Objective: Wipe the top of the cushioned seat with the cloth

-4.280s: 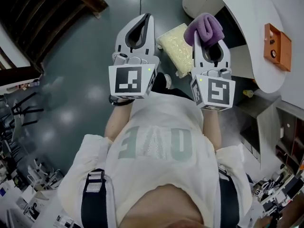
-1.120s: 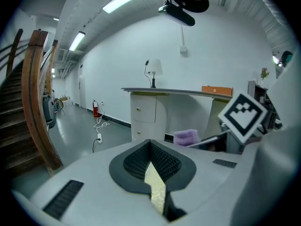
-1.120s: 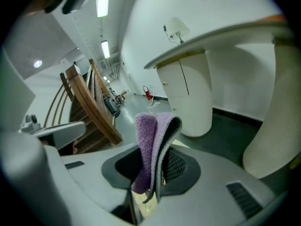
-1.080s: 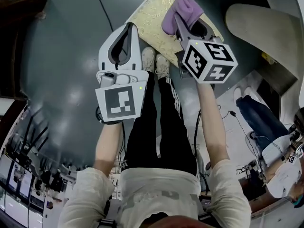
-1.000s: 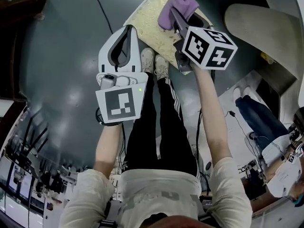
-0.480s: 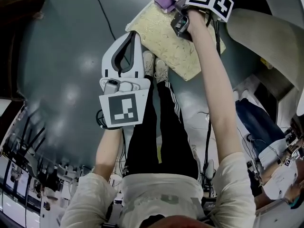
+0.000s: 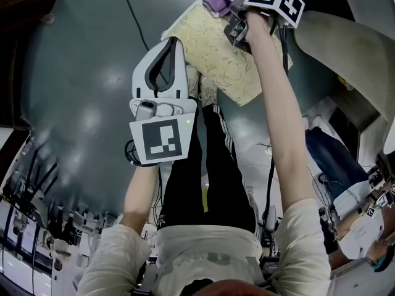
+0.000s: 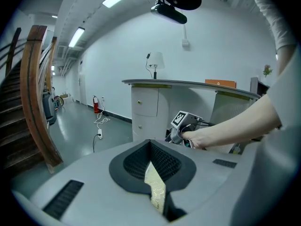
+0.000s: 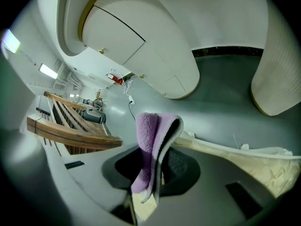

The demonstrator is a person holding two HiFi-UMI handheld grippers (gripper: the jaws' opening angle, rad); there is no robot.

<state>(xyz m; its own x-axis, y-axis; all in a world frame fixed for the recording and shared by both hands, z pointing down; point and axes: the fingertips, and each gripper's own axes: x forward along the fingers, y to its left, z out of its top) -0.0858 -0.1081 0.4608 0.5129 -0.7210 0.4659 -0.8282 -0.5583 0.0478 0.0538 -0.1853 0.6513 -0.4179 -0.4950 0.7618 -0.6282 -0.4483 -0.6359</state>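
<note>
While stretched out at full arm's length, right gripper (image 9: 156, 150) clamped on a folded purple cloth (image 9: 146, 128). Jaws pinched on its lower part, upper fold standing free beyond the tips. Seen from the head view, cloth at the far end of the cushioned seat (image 7: 225, 60), over its top corner. Cannot tell whether pressed onto the fabric or just above it. Seat pale yellow with a faint leafy pattern, lying flat and low over the floor (image 7: 80, 79), right forearm crossing above its right side. From the right gripper view, seat edge running off to the right just beneath the cloth.

Left gripper (image 8: 150, 144) nearer the body, jaws together with nothing gripped. Only a thin strip of the seat's yellow pattern showing through the slit behind the tips. Seen from above, tips drawn up just beside the seat's left edge, not on it.

Further out, white shoes (image 7: 199, 85) at the seat's near edge, black trousers (image 7: 213, 165) with white side stripes below them. Dark cable (image 7: 133, 17) trailing across the grey floor left of the seat. Curved white surface (image 7: 352, 42) well off to the right. In the right gripper view, wooden stair rail (image 9: 70, 138) away on the left.
</note>
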